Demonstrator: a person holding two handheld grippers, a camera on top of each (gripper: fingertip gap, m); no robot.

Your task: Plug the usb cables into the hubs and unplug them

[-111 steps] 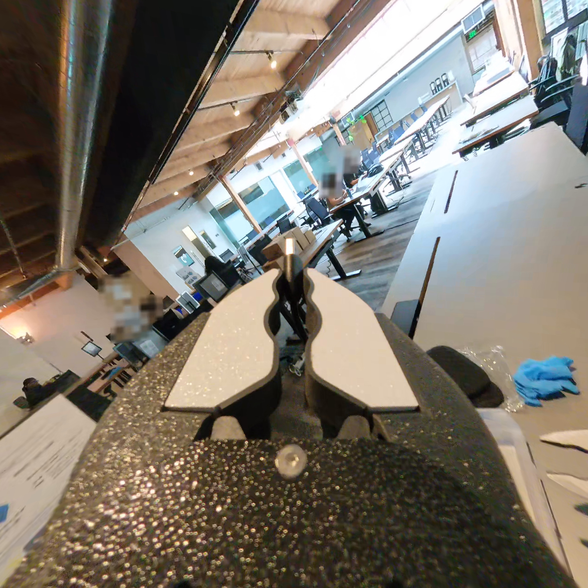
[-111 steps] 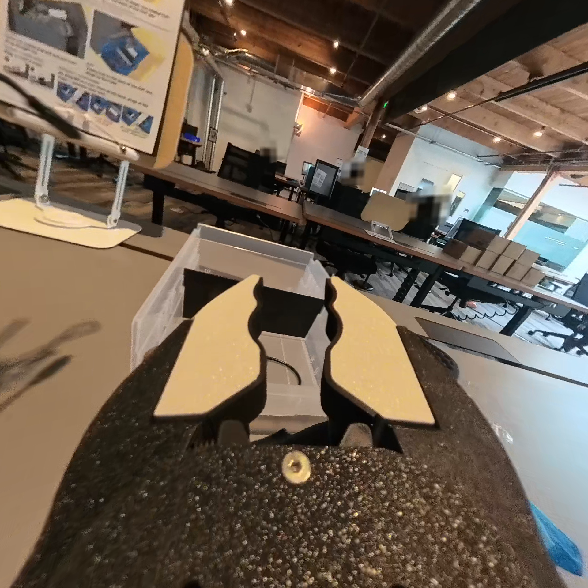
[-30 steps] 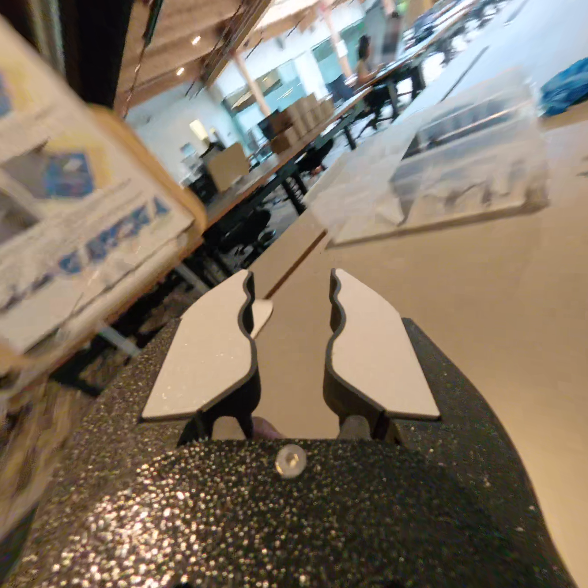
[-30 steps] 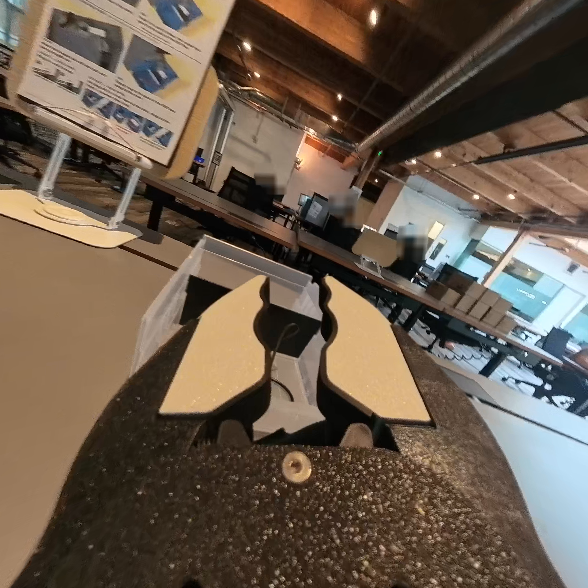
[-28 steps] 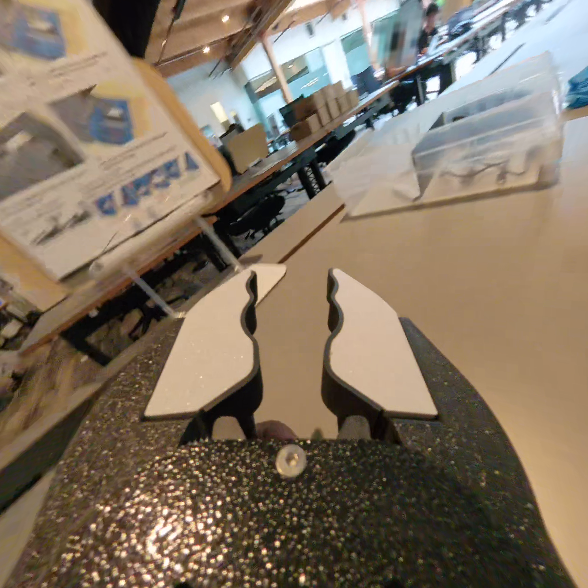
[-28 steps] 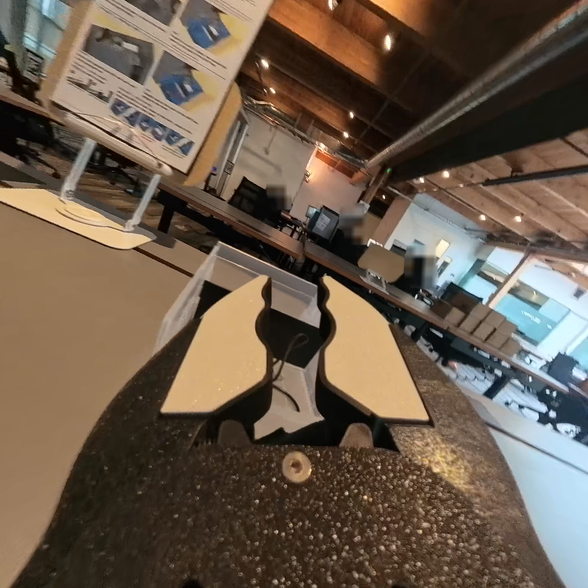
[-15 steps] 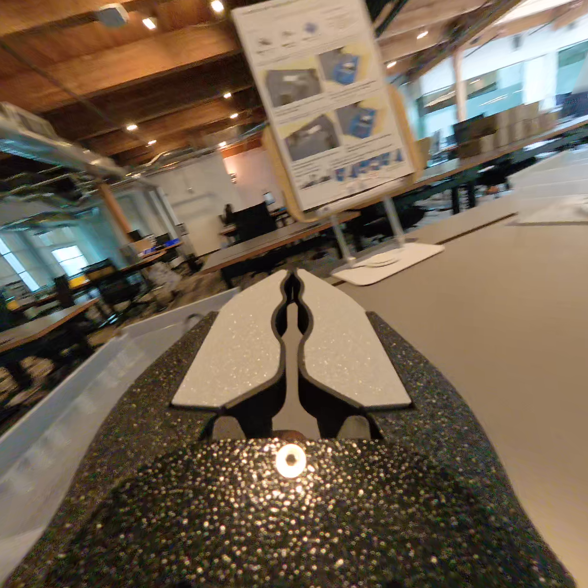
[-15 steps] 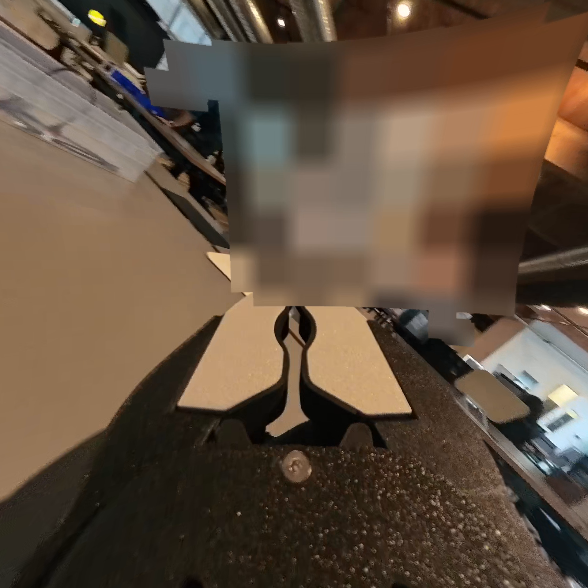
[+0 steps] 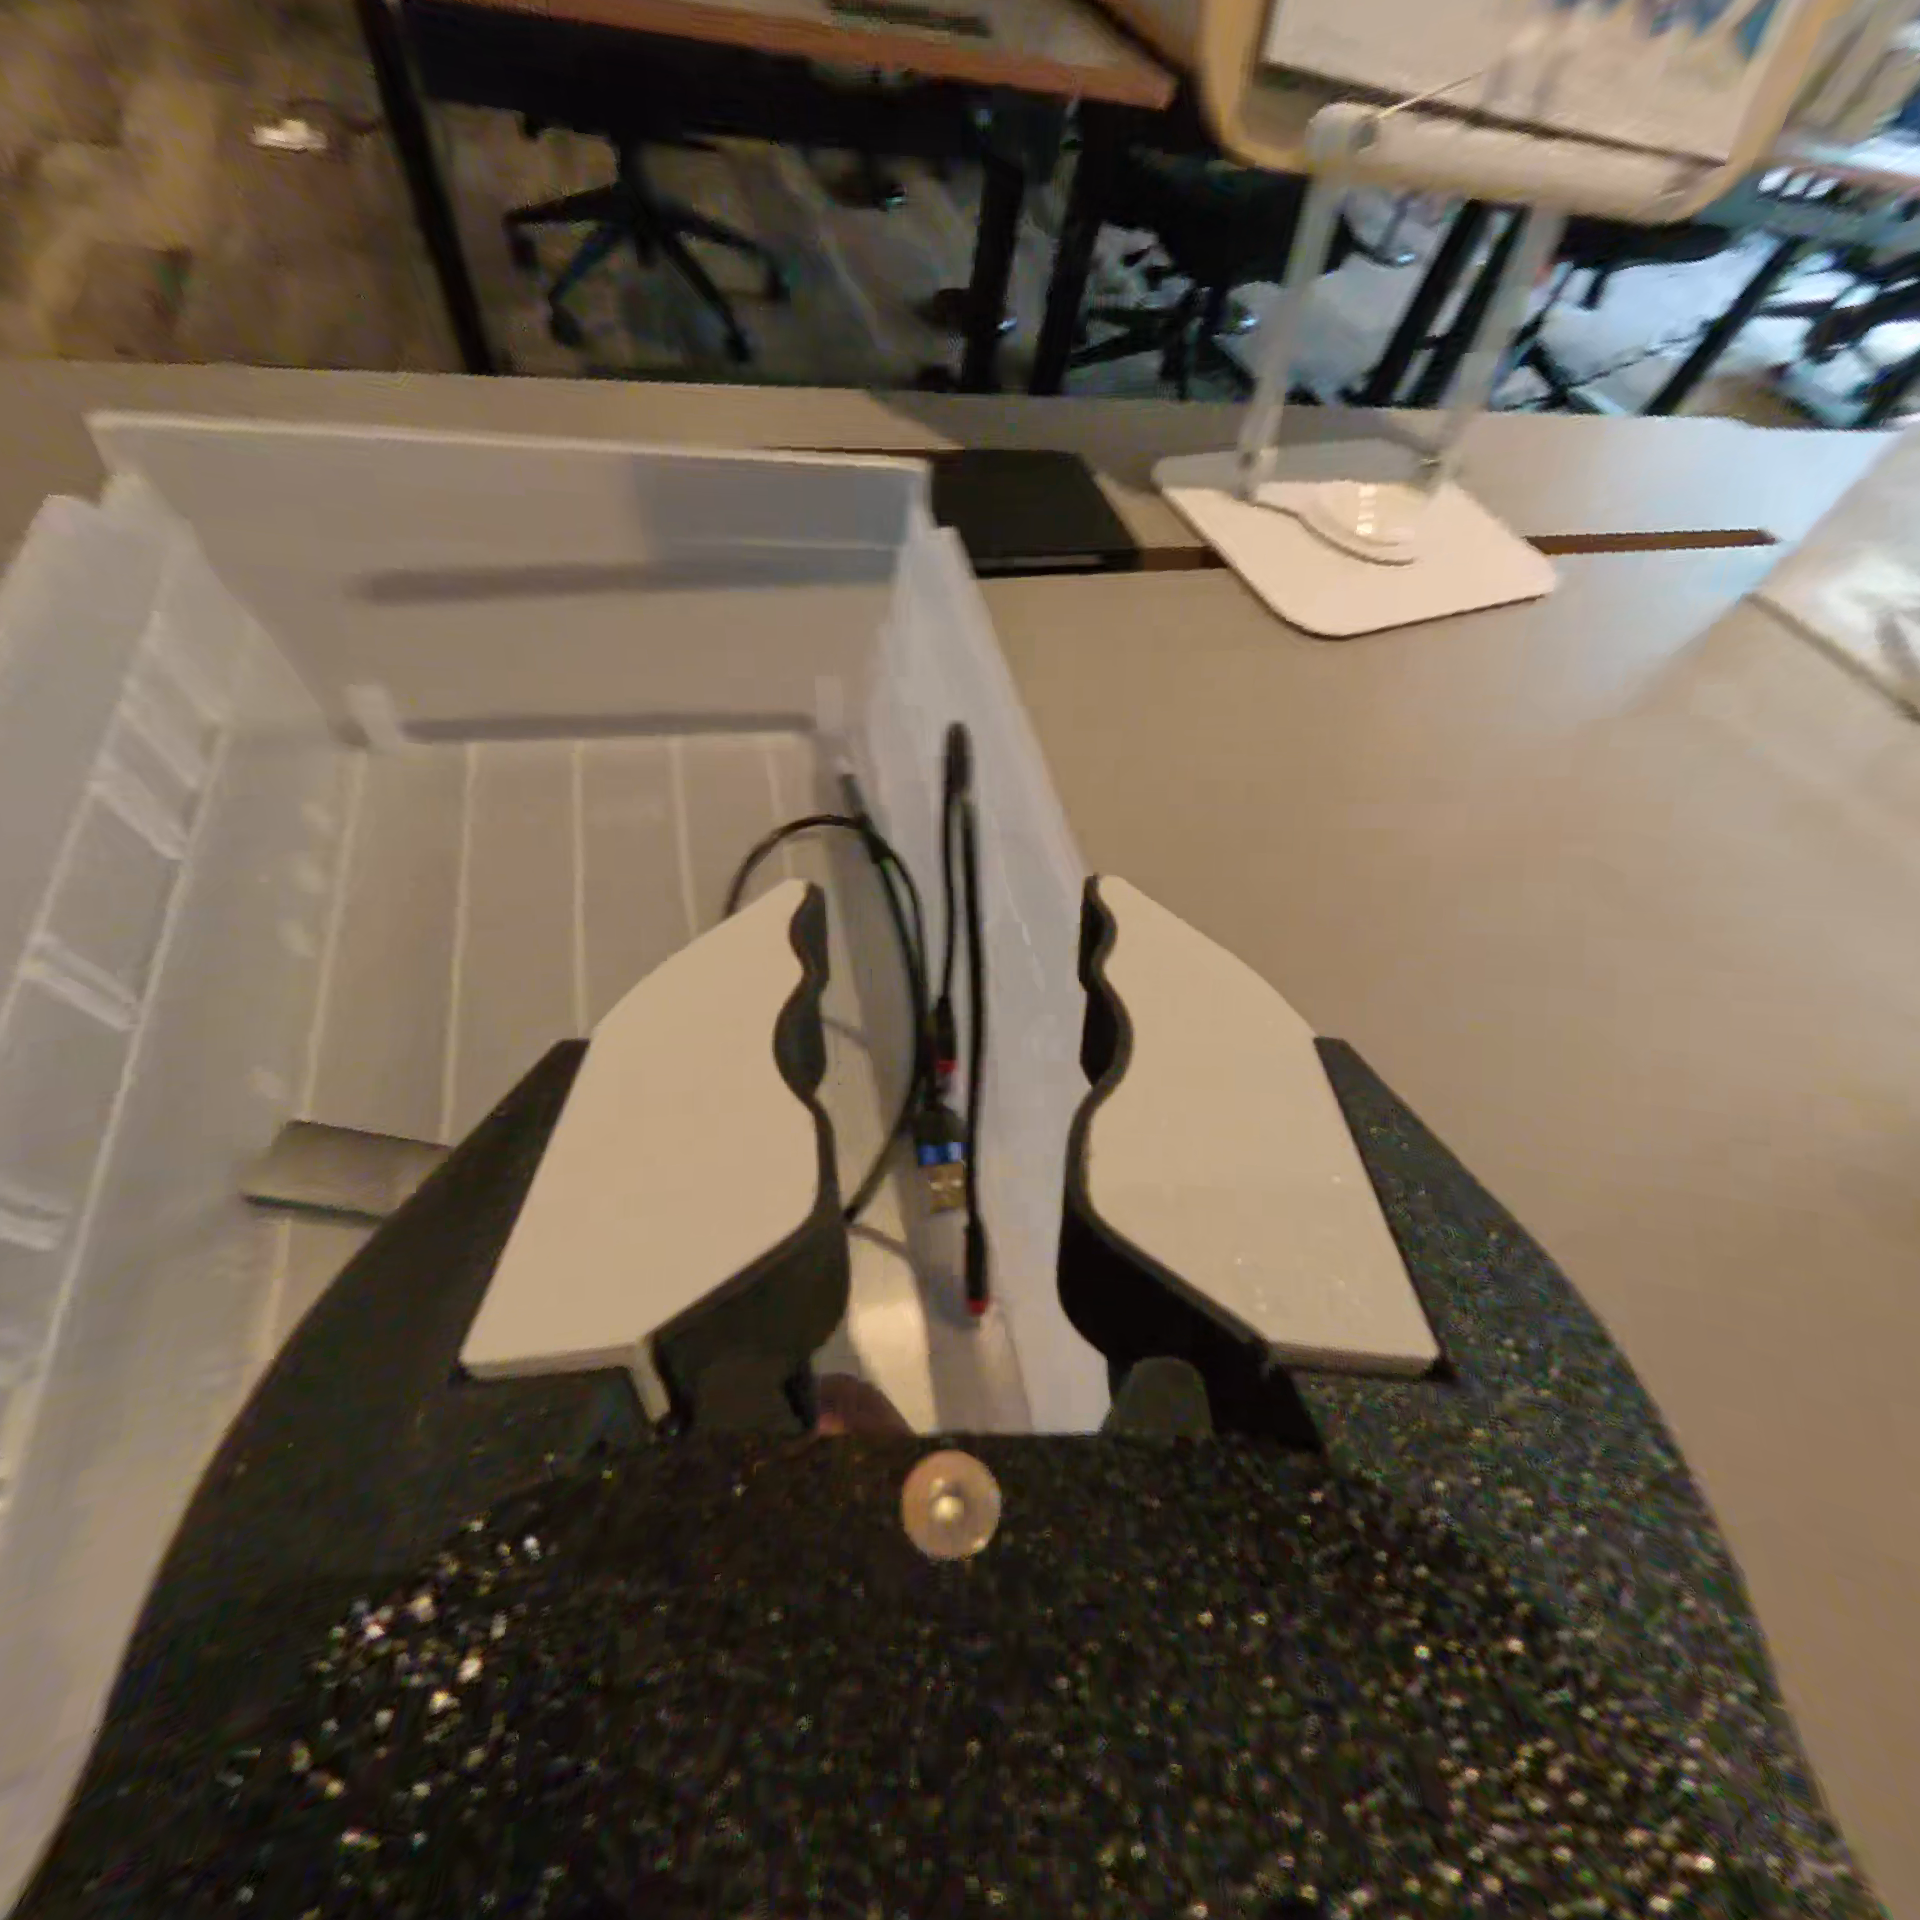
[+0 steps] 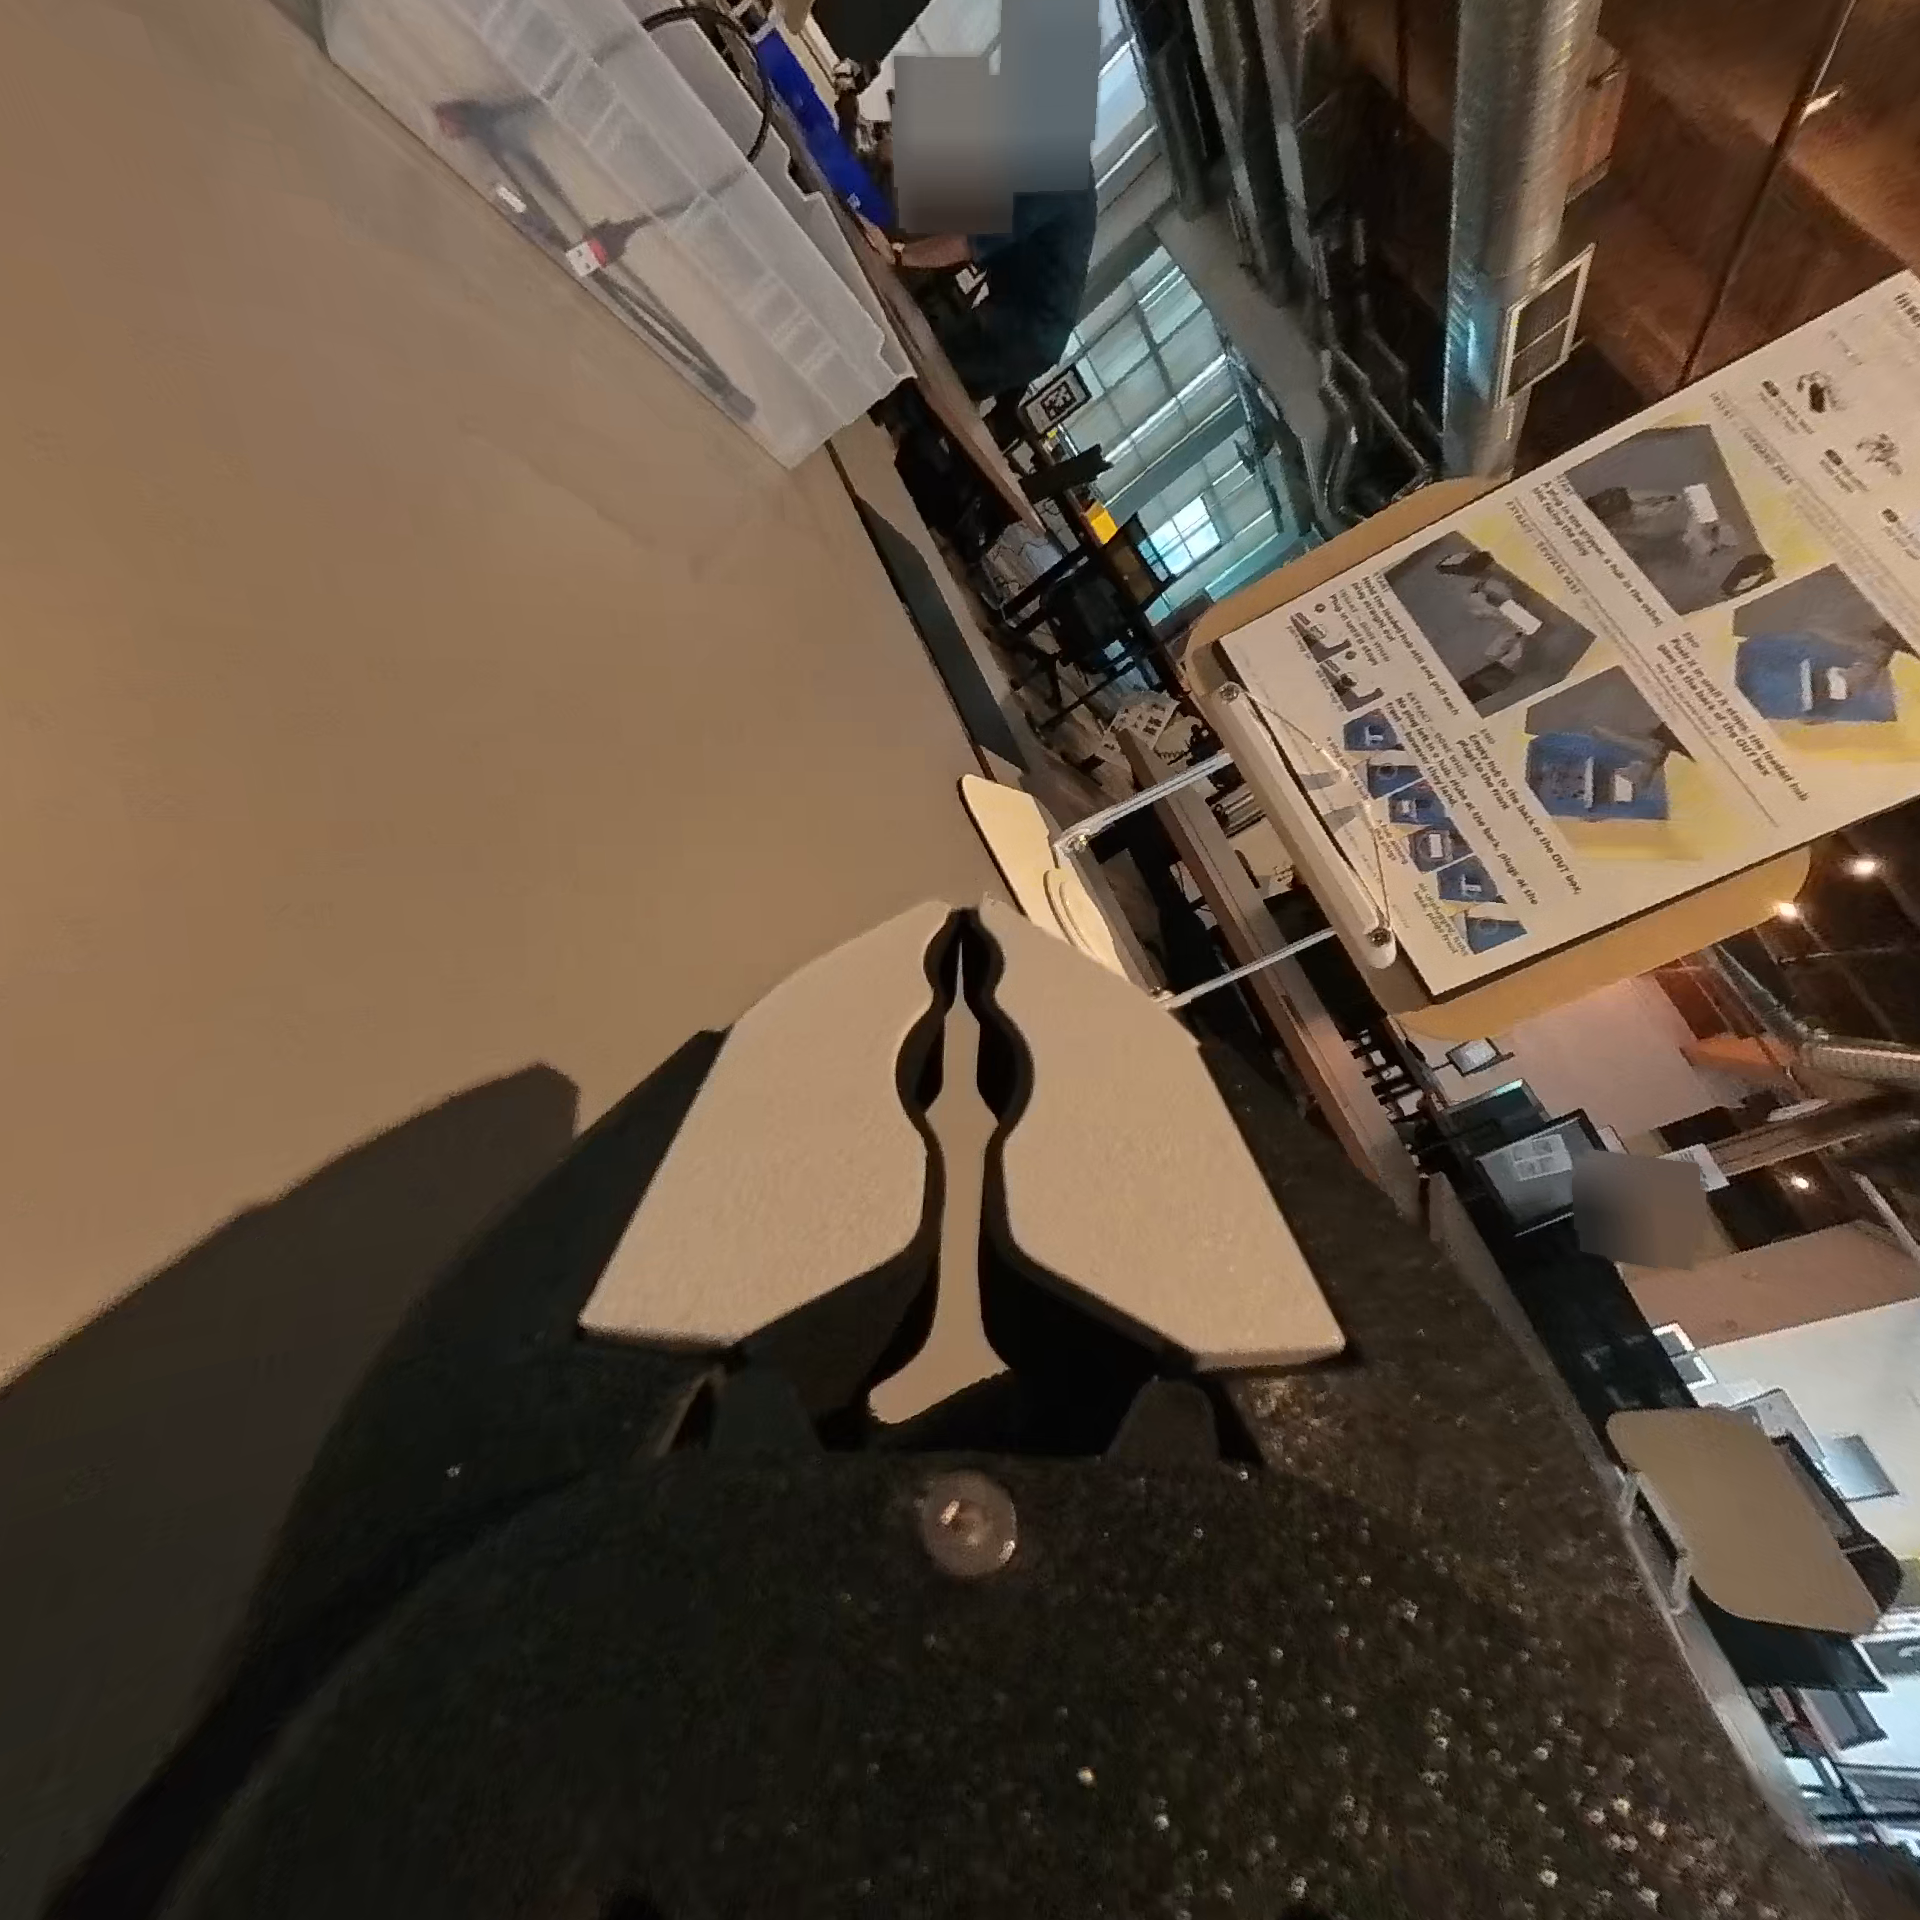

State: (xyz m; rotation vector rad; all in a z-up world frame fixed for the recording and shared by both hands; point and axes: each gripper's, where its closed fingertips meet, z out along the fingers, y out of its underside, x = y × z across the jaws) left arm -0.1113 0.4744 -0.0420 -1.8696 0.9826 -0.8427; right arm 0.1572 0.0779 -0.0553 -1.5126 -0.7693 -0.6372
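Left tongs (image 9: 951, 904) hang open above the clear bin (image 9: 499, 582), lined up over the usb cables (image 9: 951, 997) lying against its right wall, seemingly to pick one. Right tongs (image 10: 966, 920), closed and empty, idle over the worktop (image 10: 364, 675), well away from that bin.

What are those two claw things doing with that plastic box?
A person holds a claw-like gripper in each hand. The left gripper is open and hangs over a clear plastic bin, aimed at the black usb cables lying along the bin's right wall. A grey flat piece, maybe a hub, lies on the bin floor. The right gripper is shut on nothing, tilted sideways over the tan table. Nothing is plugged in or gripped right now.
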